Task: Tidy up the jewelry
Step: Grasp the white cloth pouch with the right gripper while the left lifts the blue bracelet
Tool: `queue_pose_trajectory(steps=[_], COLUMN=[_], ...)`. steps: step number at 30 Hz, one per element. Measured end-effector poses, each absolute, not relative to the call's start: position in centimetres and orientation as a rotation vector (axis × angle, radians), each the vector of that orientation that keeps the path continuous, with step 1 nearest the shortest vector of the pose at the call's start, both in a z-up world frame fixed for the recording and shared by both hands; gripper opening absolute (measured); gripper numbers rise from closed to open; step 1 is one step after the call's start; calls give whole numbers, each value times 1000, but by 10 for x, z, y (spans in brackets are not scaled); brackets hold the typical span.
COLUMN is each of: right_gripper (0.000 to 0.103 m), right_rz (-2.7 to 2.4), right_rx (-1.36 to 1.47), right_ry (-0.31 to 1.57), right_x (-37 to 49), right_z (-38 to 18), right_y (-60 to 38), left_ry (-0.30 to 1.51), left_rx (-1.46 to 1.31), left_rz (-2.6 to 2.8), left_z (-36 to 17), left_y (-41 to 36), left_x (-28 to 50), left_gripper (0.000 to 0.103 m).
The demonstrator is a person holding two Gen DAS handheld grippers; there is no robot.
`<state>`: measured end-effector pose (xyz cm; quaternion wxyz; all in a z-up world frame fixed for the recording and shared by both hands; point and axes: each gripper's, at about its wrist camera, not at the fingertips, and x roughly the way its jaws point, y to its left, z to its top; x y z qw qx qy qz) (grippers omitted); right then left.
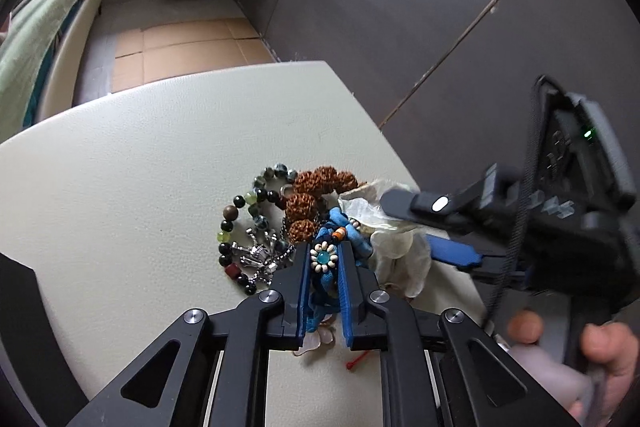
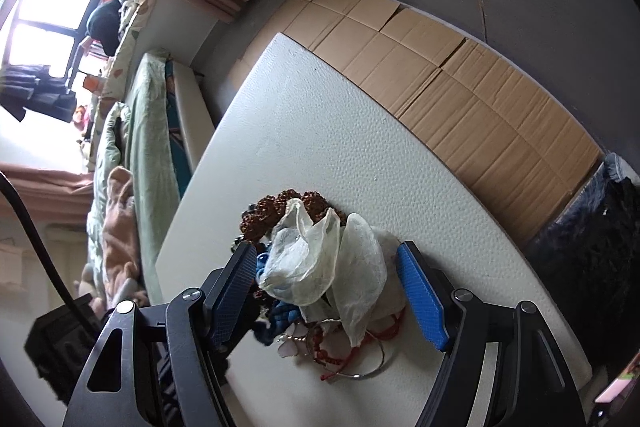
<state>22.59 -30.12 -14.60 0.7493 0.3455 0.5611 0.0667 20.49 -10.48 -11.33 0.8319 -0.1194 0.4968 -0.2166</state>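
A pile of jewelry lies on the cream table [image 1: 140, 155]. My left gripper [image 1: 325, 255] is shut on a blue fabric bracelet [image 1: 323, 259] with a white bead flower. Beside it lie a dark stone bead bracelet [image 1: 240, 211], a brown rudraksha bracelet [image 1: 316, 195], a silver chain [image 1: 264, 259] and a sheer cream pouch [image 1: 396, 251]. My right gripper [image 2: 328, 267] is open, its jaws on either side of the pouch [image 2: 320, 259]. Under the pouch lie a red cord bracelet [image 2: 340, 359] and a silver bangle [image 2: 372, 371]. The right gripper also shows in the left wrist view [image 1: 432, 227].
Flattened cardboard [image 2: 460, 87] covers the floor beyond the table. A bed with a green cover [image 1: 44, 39] stands at the left. A dark wardrobe wall [image 1: 440, 7] is behind the table. A dark furry thing [image 2: 592, 247] lies at the table's right.
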Motion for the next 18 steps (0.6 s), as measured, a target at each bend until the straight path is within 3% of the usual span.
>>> queue_pose_trajectory(steps=[1, 3, 8, 18], right_gripper=[53, 26, 7, 5], right_rz=[145, 136, 130, 214], right_rx=[749, 748, 768, 752], right_ry=[1233, 1248, 1210, 1080], right_x=[226, 226, 218, 204], right_z=[-147, -151, -146, -116], right_y=[-300, -300, -309, -310], left_ry=[1042, 1023, 977, 900], left_rx=[-255, -267, -282, -339], left_rz=[-461, -473, -481, -435], left_z=[-109, -100, -81, -57], left_y=[-102, -97, -86, -47], left_x=[204, 201, 191, 177], left_gripper=[13, 13, 13, 13])
